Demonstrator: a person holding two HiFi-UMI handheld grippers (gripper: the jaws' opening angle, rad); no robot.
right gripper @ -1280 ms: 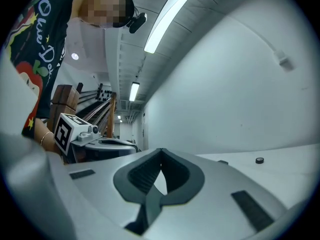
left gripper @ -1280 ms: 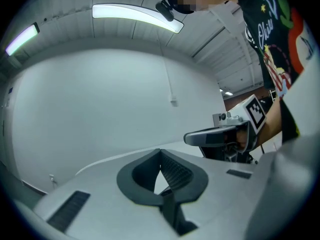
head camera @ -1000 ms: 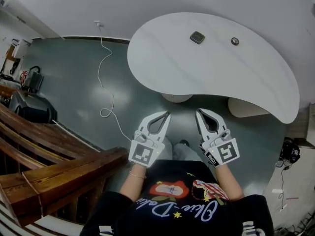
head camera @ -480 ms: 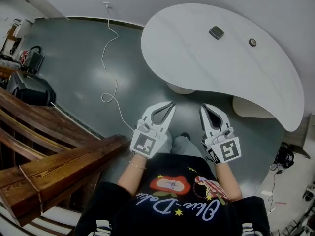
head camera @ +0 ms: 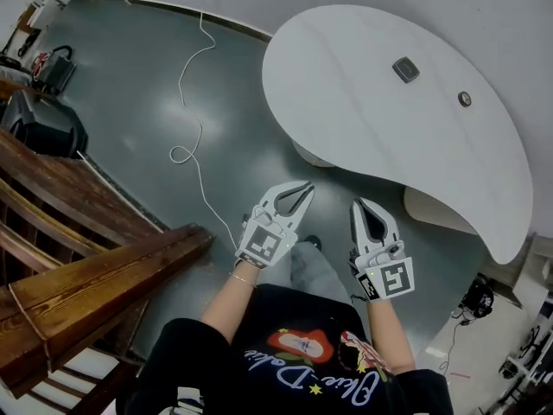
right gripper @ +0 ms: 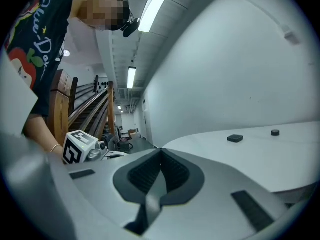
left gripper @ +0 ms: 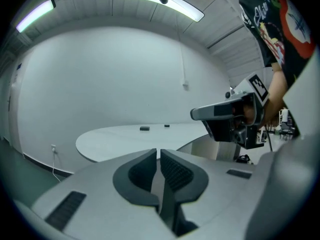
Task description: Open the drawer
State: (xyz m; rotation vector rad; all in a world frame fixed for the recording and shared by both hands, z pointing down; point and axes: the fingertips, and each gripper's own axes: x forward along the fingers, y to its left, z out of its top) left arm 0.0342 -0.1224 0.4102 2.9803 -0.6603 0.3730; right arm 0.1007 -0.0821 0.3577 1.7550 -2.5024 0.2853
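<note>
Left tongs (head camera: 308, 187) and right tongs (head camera: 356, 205) closed, empty.

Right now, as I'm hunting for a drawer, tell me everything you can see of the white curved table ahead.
The white kidney-shaped table has a smooth, matte, level top with a rounded outline; it looks like laminate. It stands on the grey-green floor. Under its near edge show one pale rounded base and a second, wider one. A small dark square object and a small dark round object rest on the top, apart from each other. No drawer shows on it from here.
</note>
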